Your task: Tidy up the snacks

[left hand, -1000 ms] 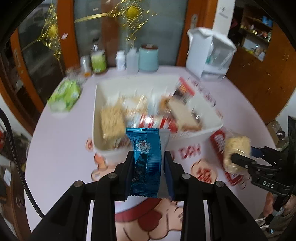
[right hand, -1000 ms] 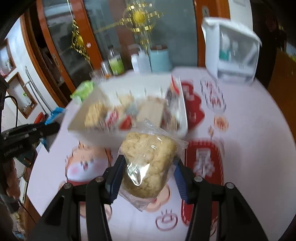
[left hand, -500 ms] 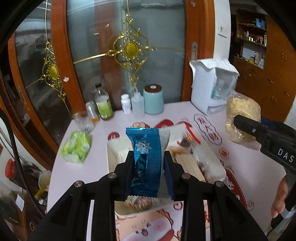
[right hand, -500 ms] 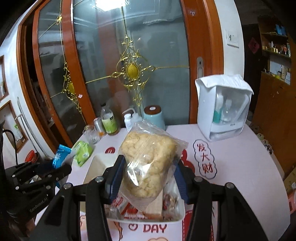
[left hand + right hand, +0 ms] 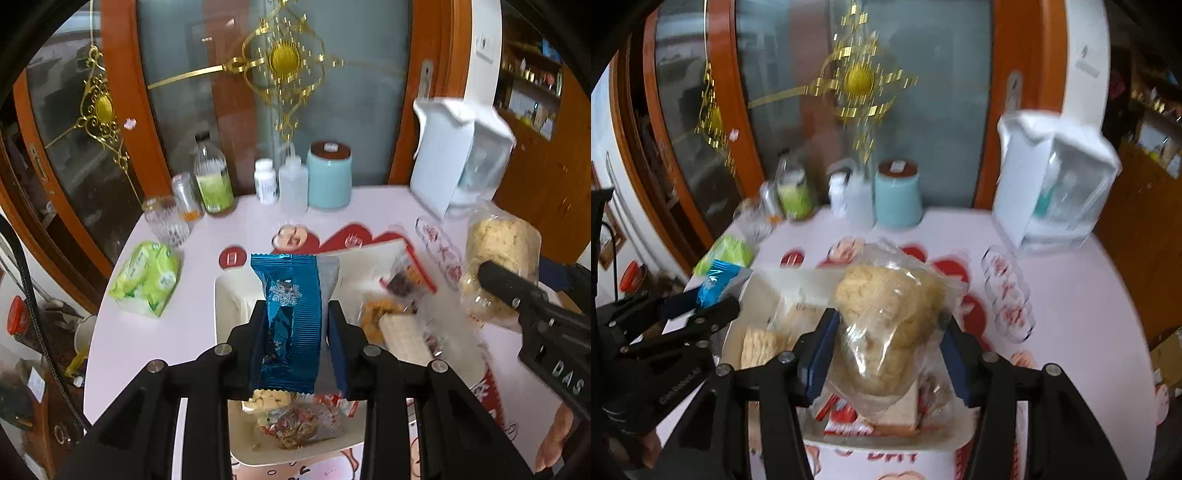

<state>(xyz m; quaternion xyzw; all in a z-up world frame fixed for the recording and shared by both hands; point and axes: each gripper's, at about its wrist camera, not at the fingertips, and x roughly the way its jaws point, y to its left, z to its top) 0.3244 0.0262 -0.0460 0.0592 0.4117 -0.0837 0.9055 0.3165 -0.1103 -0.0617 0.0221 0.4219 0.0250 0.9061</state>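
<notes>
We see the left tool (image 5: 297, 343) over the white tray (image 5: 227, 306), its jaws parting a little at this moment yet with the pads still against the blue snack packet (image 5: 291, 317), which stands upright between them. The packet's lower end and the tool hide much of the tray's middle, and the snacks beneath it are too blurred to name. The right tool (image 5: 890, 350) is above the same tray (image 5: 783, 277) with its jaws opening around the clear bag of puffed snack (image 5: 886, 325); the left pad meets the bag, while on the right we cannot tell whether the pad touches it. From the left wrist view that bag (image 5: 500, 266) hangs at the right edge, partly behind the tool's black finger, with part of a hand (image 5: 554, 443) cut off at the lower right corner. On the far side of the worktop (image 5: 155, 343) stand a pale blue jar (image 5: 328, 177), bottles and a white container (image 5: 458, 162), all softened by blur; a green pack (image 5: 147, 282) lies to the left of the tray.
</notes>
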